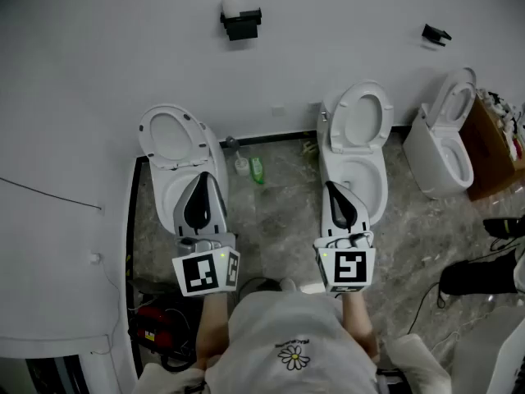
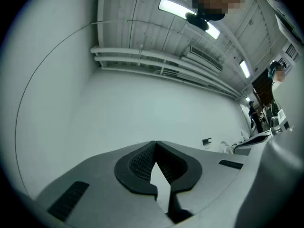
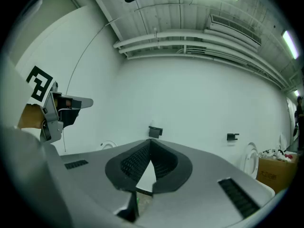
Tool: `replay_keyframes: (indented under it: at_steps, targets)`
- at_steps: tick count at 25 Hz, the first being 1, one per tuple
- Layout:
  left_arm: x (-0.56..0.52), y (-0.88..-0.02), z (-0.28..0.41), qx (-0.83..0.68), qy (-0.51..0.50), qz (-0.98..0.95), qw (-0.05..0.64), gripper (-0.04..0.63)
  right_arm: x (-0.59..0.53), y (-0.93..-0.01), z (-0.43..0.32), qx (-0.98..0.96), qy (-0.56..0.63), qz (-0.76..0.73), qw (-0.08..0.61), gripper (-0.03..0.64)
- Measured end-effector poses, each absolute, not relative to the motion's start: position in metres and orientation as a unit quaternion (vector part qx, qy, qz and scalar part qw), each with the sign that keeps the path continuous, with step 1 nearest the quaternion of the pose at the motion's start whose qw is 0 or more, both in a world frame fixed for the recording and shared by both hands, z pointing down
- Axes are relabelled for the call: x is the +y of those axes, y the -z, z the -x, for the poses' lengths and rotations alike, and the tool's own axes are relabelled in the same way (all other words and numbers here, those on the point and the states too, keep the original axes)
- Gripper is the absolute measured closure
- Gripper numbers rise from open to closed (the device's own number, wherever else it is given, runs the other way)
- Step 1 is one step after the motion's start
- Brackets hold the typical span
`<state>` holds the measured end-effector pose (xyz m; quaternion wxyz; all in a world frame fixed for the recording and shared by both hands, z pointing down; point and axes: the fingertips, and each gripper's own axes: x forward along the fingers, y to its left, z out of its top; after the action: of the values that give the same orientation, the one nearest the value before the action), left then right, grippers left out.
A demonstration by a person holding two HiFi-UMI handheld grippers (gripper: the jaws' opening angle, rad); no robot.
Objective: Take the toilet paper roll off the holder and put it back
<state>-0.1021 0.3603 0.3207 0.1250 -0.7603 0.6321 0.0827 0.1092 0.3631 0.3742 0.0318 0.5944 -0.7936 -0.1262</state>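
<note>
A white toilet paper roll (image 1: 231, 6) sits on top of a black holder (image 1: 240, 23) fixed high on the white wall. In the right gripper view the same holder (image 3: 155, 131) shows small, straight past the jaw tips. My left gripper (image 1: 203, 176) hangs over the left toilet, far below the holder, and its jaws are shut with nothing between them (image 2: 155, 142). My right gripper (image 1: 330, 186) is level with it over the middle toilet. It is shut and holds nothing (image 3: 151, 140). Both grippers are well short of the roll.
Three white toilets stand along the wall: left (image 1: 172, 142), middle (image 1: 358, 125) and right (image 1: 449, 138). A second, bare black holder (image 1: 435, 34) is on the wall at the right. Bottles (image 1: 257, 169) stand on the marble floor between toilets. A cardboard box (image 1: 492, 146) is at far right.
</note>
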Motion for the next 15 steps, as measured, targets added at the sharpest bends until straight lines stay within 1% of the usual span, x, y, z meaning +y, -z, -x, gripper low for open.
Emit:
replay_keyframes:
  at_steps: [7, 11, 15]
  targets:
    - [0.362, -0.325, 0.106, 0.633, -0.085, 0.758, 0.129, 0.578, 0.366, -0.374, -0.099, -0.803, 0.128, -0.582, 0.026, 0.607]
    - [0.361, -0.332, 0.105, 0.634, -0.085, 0.759, 0.12, 0.578, 0.364, -0.381, -0.099, -0.803, 0.097, -0.586, 0.047, 0.607]
    - [0.36, -0.334, 0.105, 0.635, -0.081, 0.759, 0.116, 0.578, 0.362, -0.383, -0.102, -0.804, 0.09, -0.587, 0.04, 0.607]
